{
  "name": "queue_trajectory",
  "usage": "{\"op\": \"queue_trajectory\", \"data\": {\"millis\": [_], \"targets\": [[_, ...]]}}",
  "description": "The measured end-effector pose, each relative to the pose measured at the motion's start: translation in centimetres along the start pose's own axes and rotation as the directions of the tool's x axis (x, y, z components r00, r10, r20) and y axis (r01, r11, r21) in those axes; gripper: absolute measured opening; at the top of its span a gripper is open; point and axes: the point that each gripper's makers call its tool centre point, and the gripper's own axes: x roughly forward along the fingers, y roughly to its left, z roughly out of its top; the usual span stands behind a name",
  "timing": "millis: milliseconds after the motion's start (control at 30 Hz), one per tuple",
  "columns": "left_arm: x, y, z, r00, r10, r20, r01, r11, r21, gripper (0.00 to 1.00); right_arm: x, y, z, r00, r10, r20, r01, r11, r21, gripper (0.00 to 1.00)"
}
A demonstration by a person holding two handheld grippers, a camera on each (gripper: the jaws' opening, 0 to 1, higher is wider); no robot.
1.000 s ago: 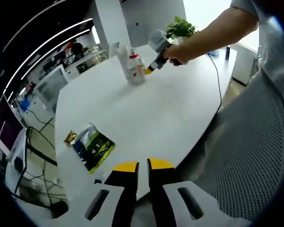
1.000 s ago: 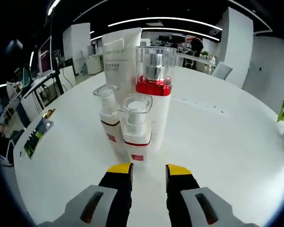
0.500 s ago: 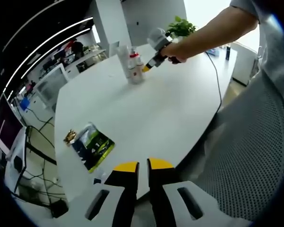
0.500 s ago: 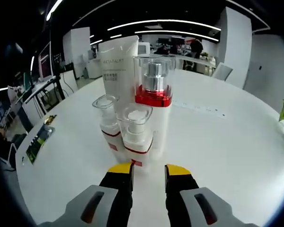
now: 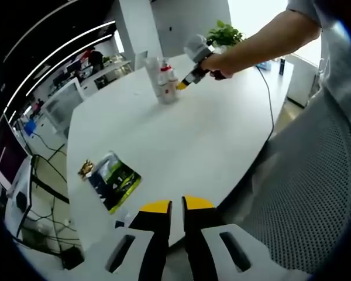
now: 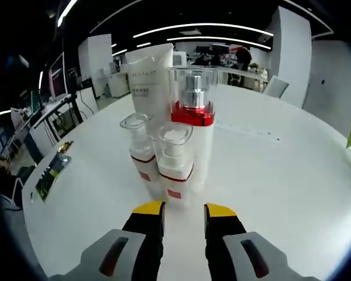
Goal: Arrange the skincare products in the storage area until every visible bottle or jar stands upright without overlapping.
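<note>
Four skincare products stand upright in a tight cluster on the white table [image 6: 269, 175]. They are a white tube [image 6: 149, 73], a tall pump bottle [image 6: 194, 123] with a red band and clear cap, and two small clear-capped bottles [image 6: 174, 172] [image 6: 139, 155]. My right gripper [image 6: 184, 212] is open just in front of the nearest small bottle and holds nothing. The left gripper view shows the same cluster [image 5: 165, 85] far off, with a hand holding the right gripper [image 5: 182, 86] beside it. My left gripper [image 5: 176, 206] is shut and empty at the table's near edge.
A green snack packet [image 5: 114, 181] lies near the table's left edge, also seen in the right gripper view [image 6: 51, 171]. A potted plant [image 5: 223, 34] and a cable [image 5: 269, 96] are at the far end. Grey mesh fabric [image 5: 316, 187] is at the right. Desks and monitors surround the table.
The right gripper has shifted only slightly in front of the bottles. The bottles and the left gripper stand as before.
</note>
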Motion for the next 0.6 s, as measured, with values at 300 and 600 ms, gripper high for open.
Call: {"op": "queue_trajectory", "data": {"millis": [300,600], "targets": [[-0.1,1.0,0.0,1.000,0.019,0.010,-0.018,0.997,-0.074,0.09,-1.7,5.3,-2.0,0.989,0.148,0.011,-0.147,0.988,-0.049,0.22],[0.6,1.6,1.6,0.991,-0.071,0.114,0.106,0.937,-0.332,0.28,-5.2,8.1,-3.1,0.944,0.316,0.098,-0.308,0.948,-0.083,0.28]]}}
